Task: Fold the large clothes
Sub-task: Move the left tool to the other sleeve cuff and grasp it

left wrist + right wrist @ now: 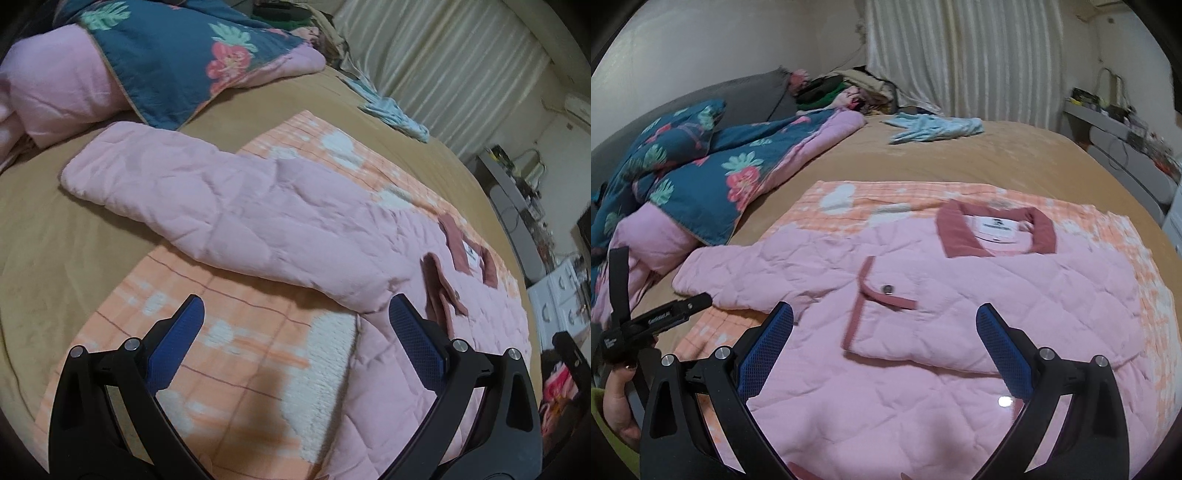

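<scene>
A pink quilted jacket (923, 295) with dark pink collar (997, 229) lies flat on an orange and white blanket (849, 195) on the bed. Its left sleeve (207, 206) stretches out toward the pillows. A front panel with dark pink trim (882, 295) is folded across the chest. My left gripper (295, 314) is open and empty, hovering over the blanket beside the sleeve and armpit. My right gripper (884, 321) is open and empty, hovering over the jacket's front. The left gripper's body and the hand holding it (650, 325) show at the left edge of the right wrist view.
A tan bedspread (942, 158) covers the bed. A blue floral quilt with pink lining (701, 173) is piled at the left. A light blue garment (934, 127) lies at the far side. Clothes heap (846, 92), curtains (960, 55) and a cluttered shelf (1115, 118) stand beyond.
</scene>
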Demonstrator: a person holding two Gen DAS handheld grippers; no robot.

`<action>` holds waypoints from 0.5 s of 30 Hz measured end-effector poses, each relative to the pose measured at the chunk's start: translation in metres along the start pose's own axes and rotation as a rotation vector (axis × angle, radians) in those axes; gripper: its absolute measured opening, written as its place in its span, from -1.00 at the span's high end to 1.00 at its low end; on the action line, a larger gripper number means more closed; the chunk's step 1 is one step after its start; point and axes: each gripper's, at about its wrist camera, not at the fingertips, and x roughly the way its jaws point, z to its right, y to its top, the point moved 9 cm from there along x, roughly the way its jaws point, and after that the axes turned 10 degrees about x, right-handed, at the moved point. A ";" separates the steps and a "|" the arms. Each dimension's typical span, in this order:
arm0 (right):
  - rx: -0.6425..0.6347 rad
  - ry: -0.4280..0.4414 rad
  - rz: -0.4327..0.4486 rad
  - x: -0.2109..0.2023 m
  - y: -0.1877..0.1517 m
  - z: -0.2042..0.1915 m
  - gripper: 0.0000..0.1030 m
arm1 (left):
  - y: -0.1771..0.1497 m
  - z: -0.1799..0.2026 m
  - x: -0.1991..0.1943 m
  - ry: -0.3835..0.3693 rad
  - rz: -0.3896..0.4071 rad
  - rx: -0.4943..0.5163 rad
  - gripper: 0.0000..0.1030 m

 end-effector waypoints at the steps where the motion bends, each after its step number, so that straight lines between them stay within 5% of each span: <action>1: -0.013 0.007 -0.004 0.002 0.000 -0.008 -0.92 | 0.001 -0.004 0.000 0.004 0.002 -0.011 -0.82; 15: -0.141 0.075 -0.093 0.045 -0.020 -0.093 -0.92 | 0.010 -0.070 0.002 0.050 0.036 -0.183 -0.82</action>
